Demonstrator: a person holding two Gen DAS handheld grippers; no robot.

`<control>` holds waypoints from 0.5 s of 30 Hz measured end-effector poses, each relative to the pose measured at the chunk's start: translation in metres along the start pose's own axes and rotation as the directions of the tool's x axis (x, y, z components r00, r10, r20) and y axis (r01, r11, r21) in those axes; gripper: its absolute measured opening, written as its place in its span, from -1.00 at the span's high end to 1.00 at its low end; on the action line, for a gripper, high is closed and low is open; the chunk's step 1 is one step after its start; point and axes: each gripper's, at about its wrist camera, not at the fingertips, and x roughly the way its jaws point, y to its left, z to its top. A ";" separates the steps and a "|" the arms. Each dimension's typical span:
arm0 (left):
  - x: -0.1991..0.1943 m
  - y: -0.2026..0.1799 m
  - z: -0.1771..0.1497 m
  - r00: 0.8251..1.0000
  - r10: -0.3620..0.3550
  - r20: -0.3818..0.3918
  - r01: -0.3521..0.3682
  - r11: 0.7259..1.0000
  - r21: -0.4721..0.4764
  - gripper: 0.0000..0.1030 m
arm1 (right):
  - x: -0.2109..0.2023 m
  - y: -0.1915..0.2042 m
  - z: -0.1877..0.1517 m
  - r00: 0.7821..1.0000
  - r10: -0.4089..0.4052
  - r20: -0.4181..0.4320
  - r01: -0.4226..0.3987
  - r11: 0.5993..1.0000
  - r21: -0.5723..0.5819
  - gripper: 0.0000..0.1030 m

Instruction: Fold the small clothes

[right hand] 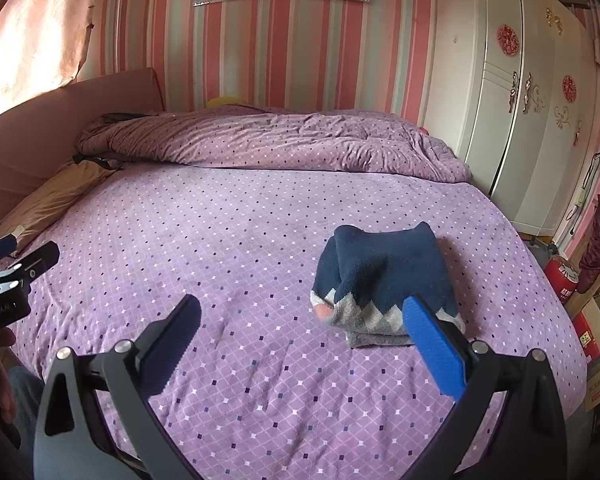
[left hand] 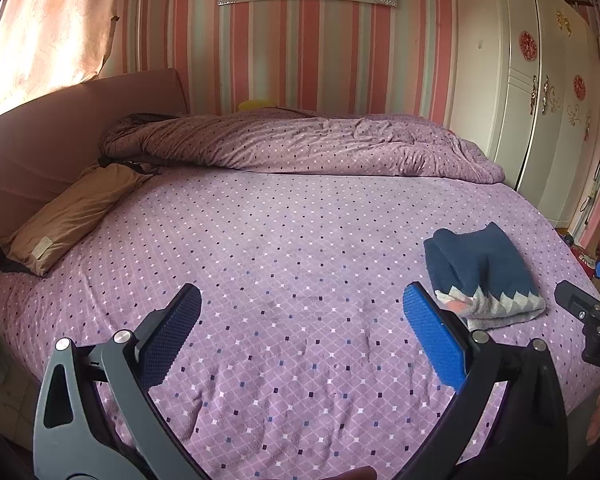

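Observation:
A small navy garment [left hand: 480,268] with a grey and white zigzag hem and a pink patch lies folded on the purple dotted bed sheet [left hand: 284,264]. In the left wrist view my left gripper [left hand: 302,312] is open over bare sheet, the garment just right of its blue finger. In the right wrist view the garment [right hand: 384,276] lies just beyond the right fingertip, and my right gripper [right hand: 302,316] is open and empty. Each gripper shows at the edge of the other's view: the right one [left hand: 592,304], the left one [right hand: 16,264].
A rumpled purple duvet [left hand: 300,144] lies across the far side of the bed. A brown pillow [left hand: 72,216] rests against the headboard at left. A white wardrobe [left hand: 540,100] stands at right. Red containers and boxes [right hand: 580,304] sit beside the bed's right edge.

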 end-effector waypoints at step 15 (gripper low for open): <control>0.000 -0.001 0.002 1.000 0.011 -0.001 -0.011 1.000 -0.007 -0.94 | 0.006 0.000 0.001 1.000 0.005 0.001 -0.005 1.000 0.006 -0.96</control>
